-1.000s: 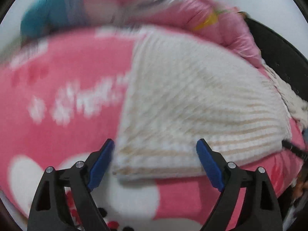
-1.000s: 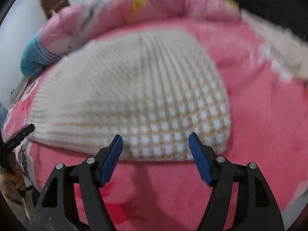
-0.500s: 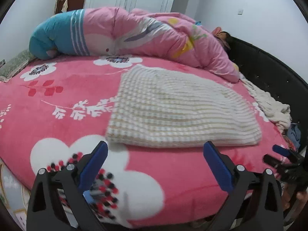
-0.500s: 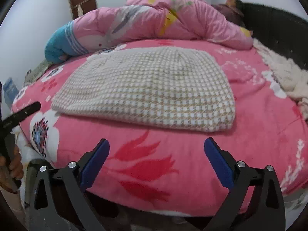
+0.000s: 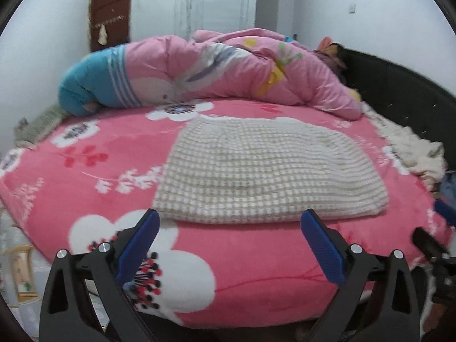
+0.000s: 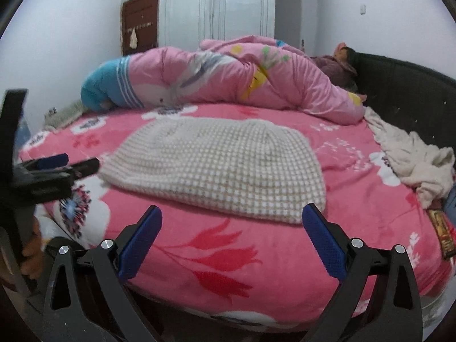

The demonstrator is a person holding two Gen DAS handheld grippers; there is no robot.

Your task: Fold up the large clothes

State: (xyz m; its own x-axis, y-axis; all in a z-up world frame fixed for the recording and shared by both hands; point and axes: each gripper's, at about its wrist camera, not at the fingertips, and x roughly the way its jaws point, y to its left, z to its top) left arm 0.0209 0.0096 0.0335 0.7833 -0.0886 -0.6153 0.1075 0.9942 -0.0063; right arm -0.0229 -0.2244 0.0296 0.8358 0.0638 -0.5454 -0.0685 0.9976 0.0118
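Tools, left (image 5: 229, 238) and right (image 6: 230, 235), spread empty before folded sweater (image 5: 265, 171).

near bedspread (image 5: 256, 256) bare | far: rolled quilt (image 5: 228, 71) | right: cream blanket (image 6: 413, 156), headboard (image 6: 413, 91)

headboard (image 5: 399, 91) cut off, bedside clutter (image 6: 440, 228) unclear

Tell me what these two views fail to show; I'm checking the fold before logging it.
- Folded checked garment: underside and inner layers hidden by its top layer, both views.
- Cream cloth by the headboard: crumpled, type unclear.
- Right hand-held gripper: cut off by left view's edge.
- Left hand-held gripper: partly cut off, blurred, right view.
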